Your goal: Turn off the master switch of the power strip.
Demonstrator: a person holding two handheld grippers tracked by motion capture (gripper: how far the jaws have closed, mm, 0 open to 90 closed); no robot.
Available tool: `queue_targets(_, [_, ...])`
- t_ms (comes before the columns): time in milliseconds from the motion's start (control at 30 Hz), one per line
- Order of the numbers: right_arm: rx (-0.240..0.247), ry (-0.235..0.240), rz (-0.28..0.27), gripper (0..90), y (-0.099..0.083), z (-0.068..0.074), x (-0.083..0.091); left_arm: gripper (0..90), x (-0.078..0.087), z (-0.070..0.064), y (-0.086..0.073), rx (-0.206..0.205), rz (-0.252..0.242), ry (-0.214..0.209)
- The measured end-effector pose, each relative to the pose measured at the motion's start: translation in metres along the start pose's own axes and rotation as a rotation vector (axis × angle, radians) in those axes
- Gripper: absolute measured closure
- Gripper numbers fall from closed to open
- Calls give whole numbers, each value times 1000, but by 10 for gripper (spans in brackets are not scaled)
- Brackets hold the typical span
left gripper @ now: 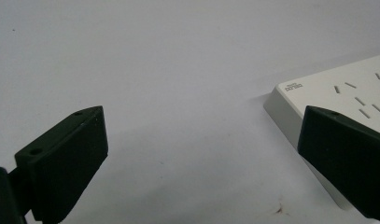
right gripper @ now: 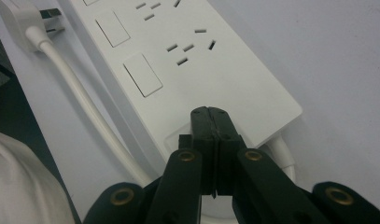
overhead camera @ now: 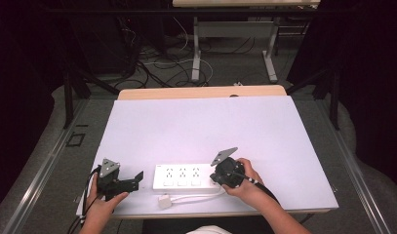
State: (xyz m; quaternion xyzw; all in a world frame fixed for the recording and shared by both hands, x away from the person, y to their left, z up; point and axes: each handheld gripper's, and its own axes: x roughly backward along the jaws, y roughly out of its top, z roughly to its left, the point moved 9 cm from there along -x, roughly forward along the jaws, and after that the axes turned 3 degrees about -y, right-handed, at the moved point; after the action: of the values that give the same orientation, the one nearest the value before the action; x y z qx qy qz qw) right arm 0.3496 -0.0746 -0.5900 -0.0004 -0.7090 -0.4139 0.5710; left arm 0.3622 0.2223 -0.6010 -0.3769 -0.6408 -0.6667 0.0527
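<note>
Two grippers working at a white power strip (overhead camera: 184, 176) near the front edge of the desk (overhead camera: 196, 126).

Lying lengthwise along that front edge, slightly right of centre, with three socket groups and three rocker switches facing up, and trailing a white cable (overhead camera: 196, 197) to a white plug (overhead camera: 165, 201) resting just in front of it. Hovering at the strip's right end, cable side, with jaws pressed fully together and gripping nothing: right gripper (right gripper: 211, 122), held in the person's right hand (overhead camera: 245, 183). Sitting just beside the strip's left end, not touching it, with jaws spread wide apart and empty: left gripper (overhead camera: 137, 178), held in the left hand (overhead camera: 106, 202) near the front left corner.
</note>
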Motion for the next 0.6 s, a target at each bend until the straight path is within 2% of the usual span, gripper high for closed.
queue_targets(433, [-15, 12, -4, 900, -2, 0, -3, 19, -1, -1, 0, -4, 3, -1])
queue_targets(500, [-25, 10, -3, 900, -3, 0, -3, 19, -1, -1, -1, -9, 10, -4])
queue_targets(567, [2, -18, -13, 900, -3, -2, -4, 19, -1, -2, -1, -10, 12, -4])
queue_targets(600, [-3, -18, -10, 900, -3, -2, -4, 19, 0, -2, -1, -11, 11, -4])
